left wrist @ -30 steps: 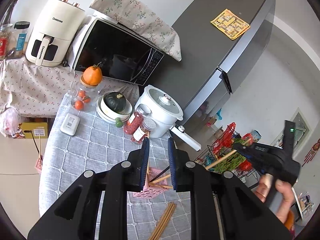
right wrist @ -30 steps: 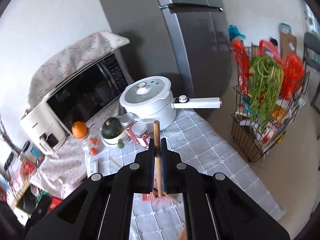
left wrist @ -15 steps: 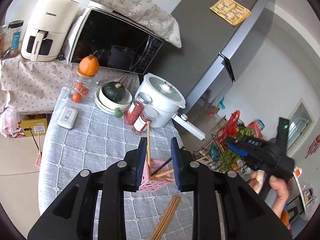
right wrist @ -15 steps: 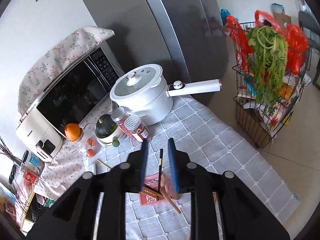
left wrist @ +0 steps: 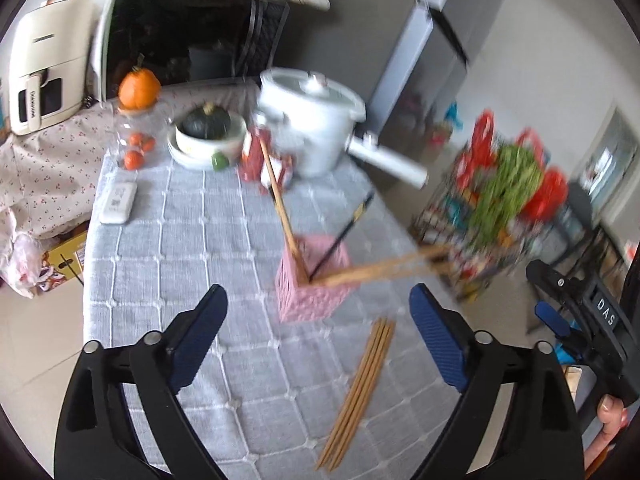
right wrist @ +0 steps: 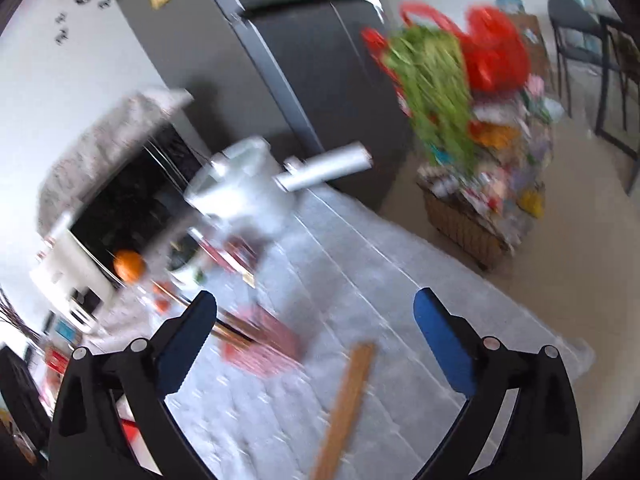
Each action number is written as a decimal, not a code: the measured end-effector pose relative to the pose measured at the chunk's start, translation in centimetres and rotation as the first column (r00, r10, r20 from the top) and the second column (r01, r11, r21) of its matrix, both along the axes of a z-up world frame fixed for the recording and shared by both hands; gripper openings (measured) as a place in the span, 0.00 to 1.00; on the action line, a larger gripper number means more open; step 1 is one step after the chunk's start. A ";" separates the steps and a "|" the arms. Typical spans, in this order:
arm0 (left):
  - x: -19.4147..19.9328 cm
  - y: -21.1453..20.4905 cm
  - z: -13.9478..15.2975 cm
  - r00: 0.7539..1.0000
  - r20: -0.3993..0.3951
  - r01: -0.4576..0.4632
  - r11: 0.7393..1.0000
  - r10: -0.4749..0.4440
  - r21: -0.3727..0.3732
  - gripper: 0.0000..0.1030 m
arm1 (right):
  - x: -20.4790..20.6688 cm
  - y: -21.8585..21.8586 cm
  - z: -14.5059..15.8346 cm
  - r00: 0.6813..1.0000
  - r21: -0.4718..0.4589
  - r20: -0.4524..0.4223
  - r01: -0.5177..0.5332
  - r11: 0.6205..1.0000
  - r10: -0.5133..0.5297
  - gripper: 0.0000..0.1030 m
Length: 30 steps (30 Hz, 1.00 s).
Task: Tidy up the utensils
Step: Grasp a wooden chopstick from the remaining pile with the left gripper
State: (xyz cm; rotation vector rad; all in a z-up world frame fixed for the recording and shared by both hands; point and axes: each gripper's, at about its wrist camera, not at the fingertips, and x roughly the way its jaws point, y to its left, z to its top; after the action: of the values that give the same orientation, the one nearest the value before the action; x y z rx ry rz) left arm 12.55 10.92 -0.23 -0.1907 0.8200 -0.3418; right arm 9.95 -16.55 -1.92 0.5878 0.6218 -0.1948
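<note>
A pink basket (left wrist: 316, 284) stands on the grey checked tablecloth (left wrist: 180, 264). It holds a wooden chopstick (left wrist: 280, 204) leaning left, a black one (left wrist: 344, 236), and wooden ones (left wrist: 384, 266) leaning right. A bundle of wooden chopsticks (left wrist: 360, 388) lies flat on the cloth in front of the basket. My left gripper (left wrist: 316, 300) hangs above the cloth just short of the basket, its jaws opening wide with nothing between them. My right gripper (right wrist: 314, 300) is likewise opening and holds nothing; below it are the blurred basket (right wrist: 264, 344) and the bundle (right wrist: 348, 404). It also shows at the edge (left wrist: 548, 296) of the left view, held by a hand.
Behind the basket stand a white pot (left wrist: 312, 124) with a long handle, red jars (left wrist: 256, 156), a bowl with a dark squash (left wrist: 208, 136) and a white remote (left wrist: 119, 202). A microwave (left wrist: 188, 44), air fryer (left wrist: 44, 76) and fridge (right wrist: 304, 60) stand further back. A wire rack with greens (left wrist: 504, 200) is beside the table.
Both grippers held a chopstick over the pink basket and have let go; the chopsticks now stand in the basket. Both jaws went from nearly shut to wide, and both grippers dropped toward the table.
</note>
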 end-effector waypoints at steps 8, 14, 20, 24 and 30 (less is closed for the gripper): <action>-0.7 -5.9 -9.6 0.959 -0.239 0.216 0.938 -0.151 0.272 0.93 | -1.5 -3.7 -11.5 0.955 0.084 -0.296 0.022 0.996 0.004 0.93; -1.3 -6.4 -14.9 0.922 -0.360 0.261 0.919 -0.146 0.297 0.86 | -2.1 -6.0 -14.2 0.929 0.318 -0.354 0.011 0.948 0.108 0.93; -3.1 -6.6 -17.3 0.889 -0.428 0.298 0.917 -0.166 0.264 0.54 | -3.0 -6.8 -14.6 0.928 0.410 -0.347 0.019 0.912 0.137 0.93; -3.3 -6.2 -17.0 0.881 -0.440 0.299 0.925 -0.173 0.234 0.45 | -3.3 -7.0 -14.4 0.926 0.435 -0.346 0.017 0.900 0.149 0.93; -3.3 -5.1 -16.8 0.860 -0.474 0.307 0.933 -0.188 0.186 0.29 | -3.4 -7.6 -15.6 0.915 0.473 -0.372 0.043 0.880 0.155 0.93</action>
State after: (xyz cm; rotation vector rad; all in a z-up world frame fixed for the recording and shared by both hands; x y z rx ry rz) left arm 9.29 5.77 -17.00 0.0889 1.3486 -0.4401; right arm 6.53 -24.17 -17.49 1.0160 1.1040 -0.1046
